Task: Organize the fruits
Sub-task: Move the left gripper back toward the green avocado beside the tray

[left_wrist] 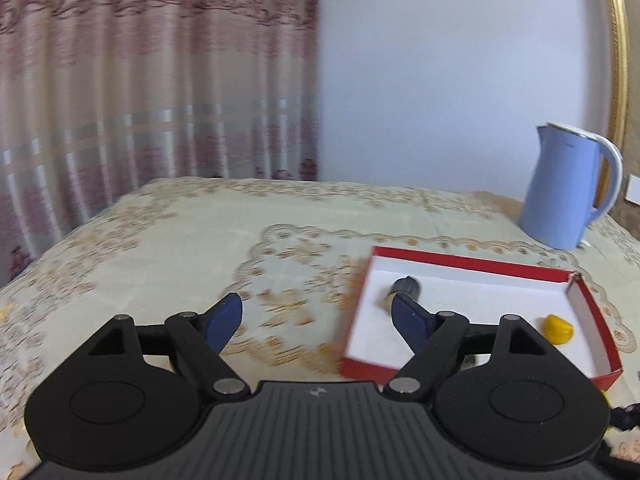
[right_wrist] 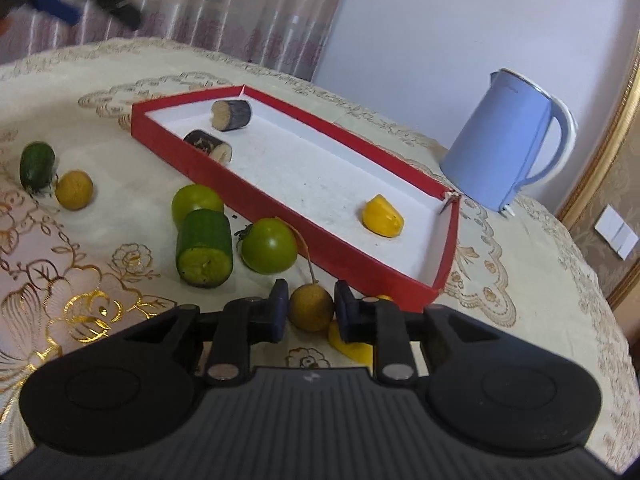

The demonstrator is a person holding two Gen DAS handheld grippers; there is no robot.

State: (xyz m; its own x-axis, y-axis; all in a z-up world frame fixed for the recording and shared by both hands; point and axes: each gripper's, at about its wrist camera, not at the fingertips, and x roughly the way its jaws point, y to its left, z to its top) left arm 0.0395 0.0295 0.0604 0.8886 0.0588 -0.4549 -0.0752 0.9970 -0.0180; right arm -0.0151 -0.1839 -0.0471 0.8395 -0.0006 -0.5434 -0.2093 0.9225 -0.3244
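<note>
The right gripper (right_wrist: 310, 312) is clamped on a small round tan-skinned fruit (right_wrist: 311, 307) with a thin stem, just in front of the red tray's (right_wrist: 320, 248) near wall; this is judged the pick-up step, and the next move calls for lifting it over that low cardboard wall onto the white floor. Beyond the wall, inside the tray, lie a glossy yellow wedge (right_wrist: 382, 218) and two dark-skinned cylindrical cut pieces (right_wrist: 231, 115), while the left gripper (left_wrist: 316, 320) hovers with jaws apart (nothing between them) near the tray's left end.

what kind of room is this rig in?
Likely a home living or dining room: a table under a cream gold-embroidered tablecloth, patterned pink window curtains behind it, and a light blue electric kettle beside the red cardboard tray.
</note>
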